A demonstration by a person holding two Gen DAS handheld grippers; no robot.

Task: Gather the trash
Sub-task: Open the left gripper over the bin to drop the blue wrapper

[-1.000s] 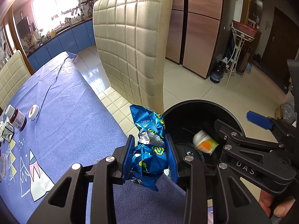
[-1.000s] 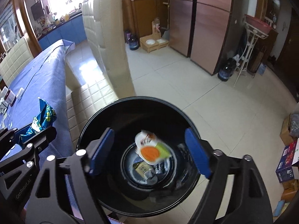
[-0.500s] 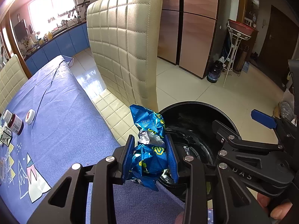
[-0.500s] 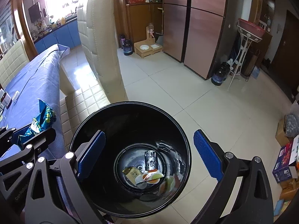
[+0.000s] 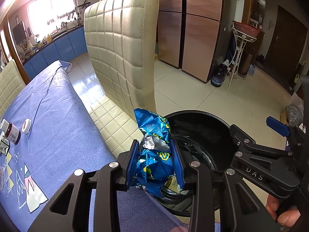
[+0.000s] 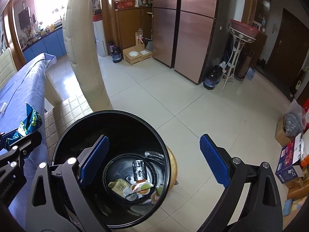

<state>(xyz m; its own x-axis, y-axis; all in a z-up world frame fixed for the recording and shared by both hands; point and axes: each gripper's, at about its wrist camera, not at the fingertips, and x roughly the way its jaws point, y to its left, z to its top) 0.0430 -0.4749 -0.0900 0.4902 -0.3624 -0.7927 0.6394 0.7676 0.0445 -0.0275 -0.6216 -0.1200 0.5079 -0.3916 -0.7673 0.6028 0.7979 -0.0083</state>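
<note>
My left gripper [image 5: 155,161] is shut on a crumpled blue snack bag [image 5: 154,145] and holds it over the near edge of the black trash bin [image 5: 204,116], beside the table edge. The bag also shows in the right wrist view [image 6: 29,123]. My right gripper [image 6: 152,158] is open and empty above the bin [image 6: 81,123]. Several wrappers and a small cup [image 6: 143,187] lie at the bin's bottom.
A cream quilted chair [image 5: 123,44] stands between the blue-clothed table [image 5: 54,119] and the bin. A dark jar [image 5: 11,133] and a white lid [image 5: 26,124] sit on the table at left. Boxes [image 6: 289,166] stand on the tiled floor at right.
The orange-and-white piece that was falling from my right gripper has landed at the bin's bottom. The right gripper has opened wider and shifted right. The left gripper moved closer over the bin.
</note>
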